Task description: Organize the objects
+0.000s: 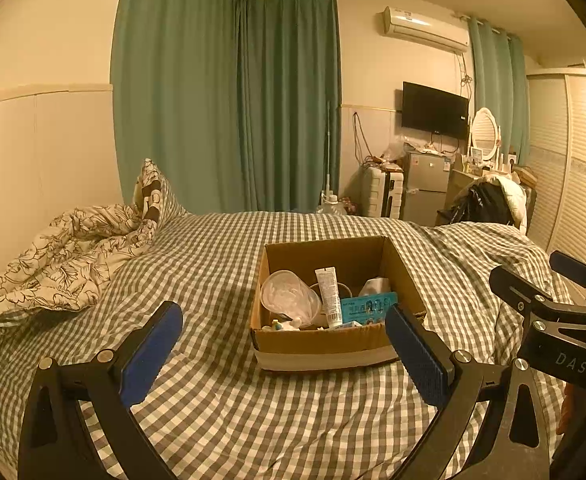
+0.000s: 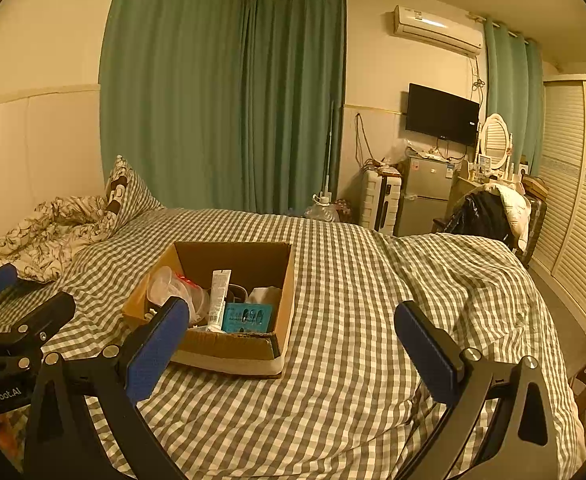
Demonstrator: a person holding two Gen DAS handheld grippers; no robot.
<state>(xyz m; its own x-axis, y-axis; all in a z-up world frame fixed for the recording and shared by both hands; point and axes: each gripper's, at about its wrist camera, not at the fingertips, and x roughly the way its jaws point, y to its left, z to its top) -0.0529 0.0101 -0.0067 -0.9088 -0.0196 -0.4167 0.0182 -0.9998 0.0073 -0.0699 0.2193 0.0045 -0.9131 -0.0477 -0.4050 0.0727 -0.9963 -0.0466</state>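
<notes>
Both hand-held grippers, left (image 1: pixel 284 354) and right (image 2: pixel 291 350), hovering released, empty, over bed (image 1: pixel 221 264). Box (image 1: pixel 321 345) sitting at 12 o'clock, collecting tube (image 1: pixel 329 297), cup (image 1: pixel 289 297), teal pack (image 1: pixel 367 307); sorting likely done.

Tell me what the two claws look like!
Both are black frames with silver bolts and flat fingers covered in bumpy blue pads. The left claw has blue pads, and so does the right claw. White letters show on the handles: "DAS" on one, "GenRobot.AI" on the other.
</notes>
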